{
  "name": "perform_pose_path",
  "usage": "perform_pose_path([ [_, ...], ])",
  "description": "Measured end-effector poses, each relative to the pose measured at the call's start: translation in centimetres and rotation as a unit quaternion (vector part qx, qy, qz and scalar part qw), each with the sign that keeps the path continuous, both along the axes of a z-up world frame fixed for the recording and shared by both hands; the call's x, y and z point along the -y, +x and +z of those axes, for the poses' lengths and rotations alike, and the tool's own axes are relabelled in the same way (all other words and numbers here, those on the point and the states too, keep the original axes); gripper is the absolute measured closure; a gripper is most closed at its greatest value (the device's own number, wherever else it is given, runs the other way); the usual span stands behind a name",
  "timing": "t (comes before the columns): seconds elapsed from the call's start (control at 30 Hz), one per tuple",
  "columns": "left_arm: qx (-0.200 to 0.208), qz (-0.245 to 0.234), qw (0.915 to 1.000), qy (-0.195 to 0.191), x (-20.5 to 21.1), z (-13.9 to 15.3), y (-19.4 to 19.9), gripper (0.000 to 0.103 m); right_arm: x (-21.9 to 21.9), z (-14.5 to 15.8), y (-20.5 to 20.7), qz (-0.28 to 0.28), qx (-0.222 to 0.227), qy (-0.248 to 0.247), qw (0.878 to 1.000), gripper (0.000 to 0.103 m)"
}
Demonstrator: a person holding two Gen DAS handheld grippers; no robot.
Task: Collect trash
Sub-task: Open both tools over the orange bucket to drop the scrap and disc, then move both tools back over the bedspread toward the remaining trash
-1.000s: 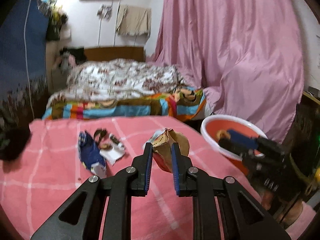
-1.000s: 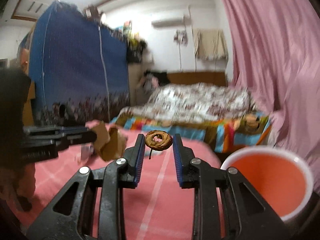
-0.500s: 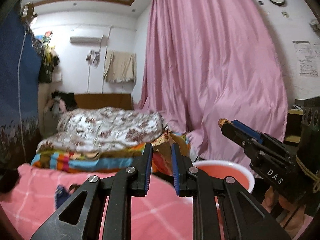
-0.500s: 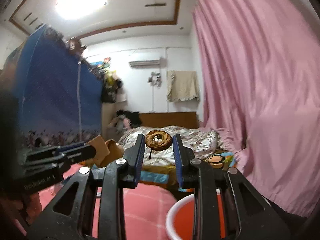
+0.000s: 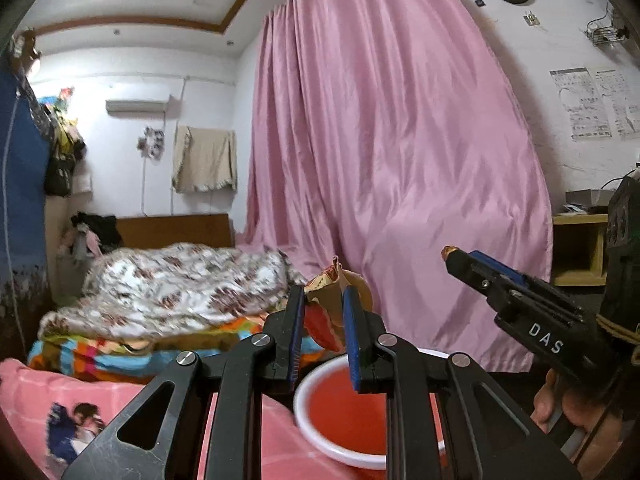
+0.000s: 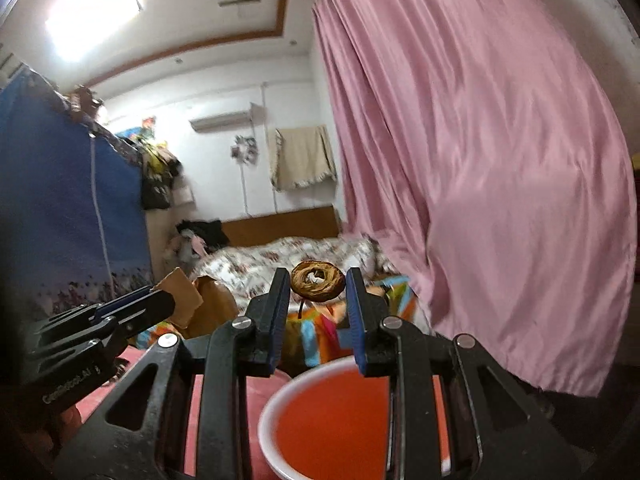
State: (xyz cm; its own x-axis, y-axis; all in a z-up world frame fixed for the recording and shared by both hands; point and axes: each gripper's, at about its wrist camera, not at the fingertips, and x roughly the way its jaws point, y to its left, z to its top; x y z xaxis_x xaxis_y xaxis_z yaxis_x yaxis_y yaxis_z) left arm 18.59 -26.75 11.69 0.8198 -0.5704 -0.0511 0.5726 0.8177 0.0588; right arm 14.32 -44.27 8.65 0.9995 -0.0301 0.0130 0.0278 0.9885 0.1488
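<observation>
My left gripper [image 5: 323,295] is shut on a crumpled brown and red wrapper [image 5: 325,307] and holds it in the air above the near rim of the red basin [image 5: 344,416]. My right gripper [image 6: 318,285] is shut on a brown fruit core [image 6: 317,281] with a thin stem, held above the same basin [image 6: 332,420]. In the left wrist view the right gripper [image 5: 450,254] comes in from the right. In the right wrist view the left gripper [image 6: 168,300] comes in from the left with the wrapper [image 6: 200,300].
The basin stands at the edge of a pink checked tablecloth [image 5: 36,396]. A blue wrapper [image 5: 66,432] lies on the cloth at the left. A bed with a floral quilt [image 5: 180,284] is behind, a pink curtain [image 5: 400,184] at the right.
Both grippers have risen from the tablecloth and moved right over the red basin, each still holding its piece of trash. The views now tilt up toward the ceiling.
</observation>
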Motion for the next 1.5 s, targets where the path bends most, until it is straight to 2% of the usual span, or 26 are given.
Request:
perform_pose_path([
  [0.13,-0.053,-0.013,0.9985,0.009,2.2,-0.6,2.0,0.087,0.9,-1.2,1.4,-0.004,-0.044,0.01,0.999,0.068],
  [0.23,-0.103,-0.023,0.9942,0.02,3.6,-1.2,3.5,0.087,1.6,-2.1,2.4,-0.007,-0.075,0.017,0.997,0.068],
  [0.4,-0.181,-0.027,0.983,0.019,4.7,-2.4,5.8,0.087,2.9,-3.3,3.8,-0.002,-0.108,0.044,0.993,0.067],
  [0.67,-0.255,-0.034,0.9664,0.008,4.6,-3.7,8.1,0.086,4.2,-4.5,4.5,-0.008,-0.134,0.067,0.989,0.067],
  [0.8,-0.297,-0.051,0.9536,0.006,4.8,-4.5,9.1,0.085,4.6,-4.8,4.6,-0.012,-0.144,0.078,0.986,0.067],
  [0.9,-0.317,-0.051,0.9472,0.002,4.8,-4.9,9.7,0.081,4.9,-4.9,4.6,-0.014,-0.146,0.083,0.986,0.066],
  [1.07,-0.323,-0.038,0.9456,-0.01,4.0,-4.9,9.9,0.081,4.8,-4.9,4.4,-0.013,-0.141,0.079,0.987,0.053],
  [1.13,-0.318,-0.028,0.9476,-0.015,3.4,-4.7,9.7,0.08,4.4,-4.6,4.3,-0.009,-0.133,0.077,0.988,0.048],
  [1.2,-0.307,-0.019,0.9512,-0.019,2.7,-4.3,9.5,0.079,3.9,-4.3,4.1,-0.005,-0.122,0.073,0.99,0.043],
  [1.3,-0.281,-0.003,0.9591,-0.028,1.0,-3.3,8.6,0.071,2.6,-3.5,3.7,0.003,-0.101,0.064,0.993,0.034],
  [1.37,-0.266,0.009,0.9632,-0.036,-0.2,-2.8,8.0,0.068,1.8,-3.0,3.5,0.007,-0.087,0.058,0.994,0.028],
  [1.43,-0.25,0.025,0.967,-0.044,-1.7,-2.2,7.3,0.067,0.7,-2.4,3.2,0.016,-0.07,0.055,0.996,0.016],
  [1.5,-0.237,0.042,0.9693,-0.049,-3.2,-1.6,6.7,0.063,-0.4,-1.9,2.7,0.028,-0.05,0.054,0.997,0.011],
])
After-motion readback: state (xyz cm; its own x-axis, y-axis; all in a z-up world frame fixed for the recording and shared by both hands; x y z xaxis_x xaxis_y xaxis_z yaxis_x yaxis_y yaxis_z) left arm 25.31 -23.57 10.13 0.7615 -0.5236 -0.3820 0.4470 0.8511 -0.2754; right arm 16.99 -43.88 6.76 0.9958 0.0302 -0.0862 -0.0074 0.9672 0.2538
